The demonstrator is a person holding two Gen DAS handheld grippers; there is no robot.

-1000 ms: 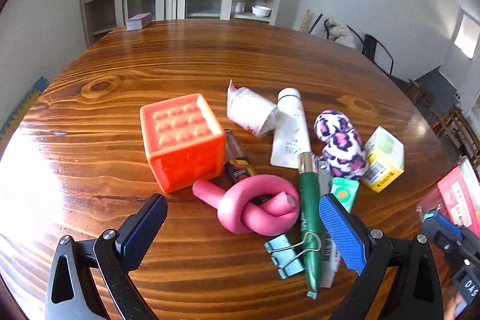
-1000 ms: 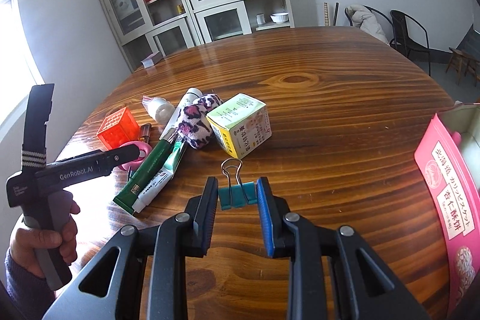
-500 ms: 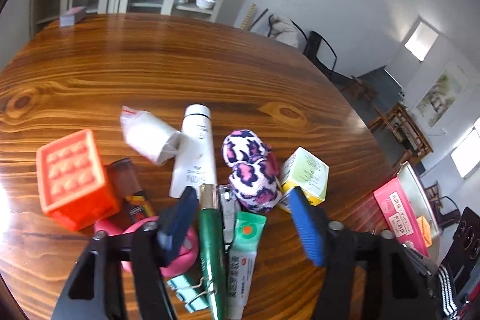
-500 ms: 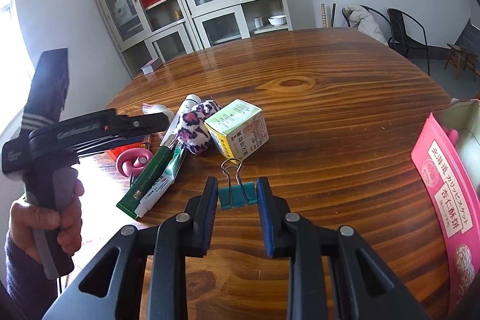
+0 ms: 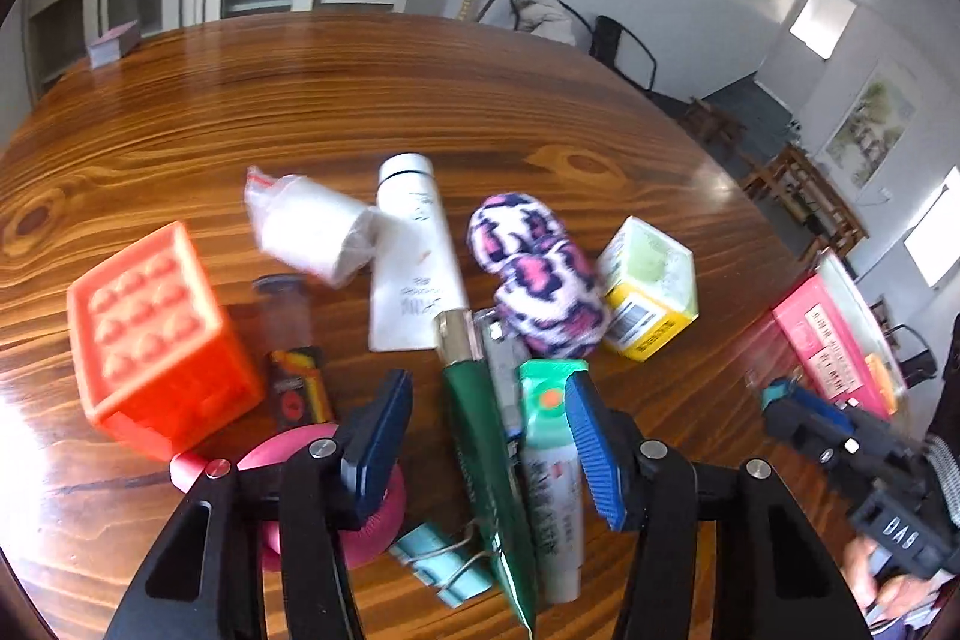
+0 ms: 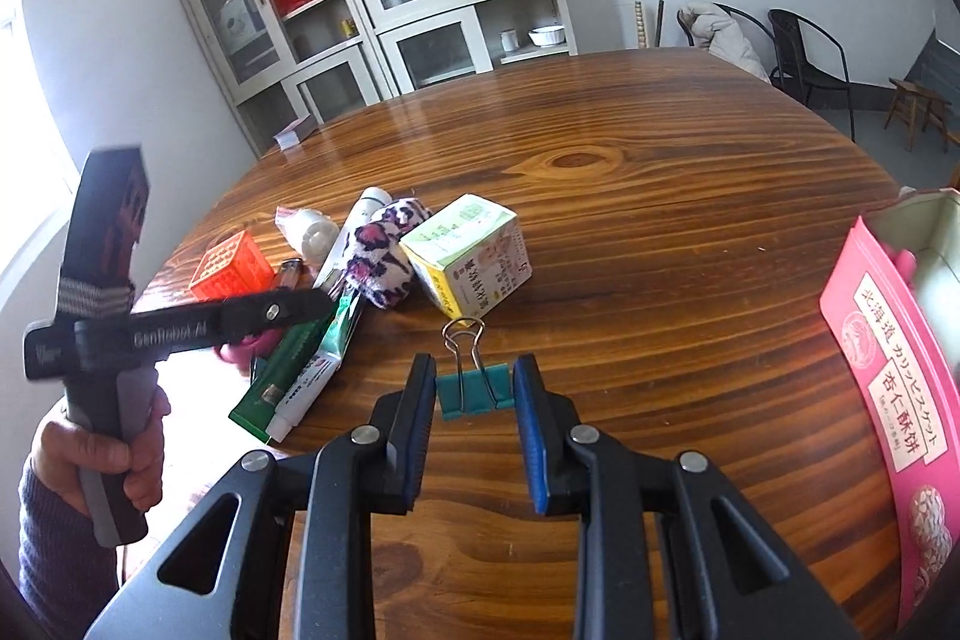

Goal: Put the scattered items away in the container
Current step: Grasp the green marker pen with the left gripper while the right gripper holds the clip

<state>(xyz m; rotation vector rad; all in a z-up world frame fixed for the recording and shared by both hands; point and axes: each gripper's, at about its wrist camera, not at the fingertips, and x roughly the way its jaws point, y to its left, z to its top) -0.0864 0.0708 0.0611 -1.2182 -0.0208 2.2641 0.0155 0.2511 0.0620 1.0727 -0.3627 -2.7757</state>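
The right gripper [image 6: 474,394] is clamped on a teal binder clip [image 6: 474,393], held just above the wooden table [image 6: 660,244]. The left gripper [image 5: 489,436] hangs over the heap of scattered items; its jaws have just been closing and stand apart, with a dark green tube [image 5: 480,436] and a white-and-green tube [image 5: 549,460] between them, neither visibly pressed. Beside the green tube lie a pink knotted toy [image 5: 372,514], an orange cube [image 5: 156,334], a spotted plush roll [image 5: 540,274] and a yellow-green carton [image 5: 651,286]. The container [image 6: 927,232], with a pink biscuit box [image 6: 894,388] in it, sits well to the right of the heap.
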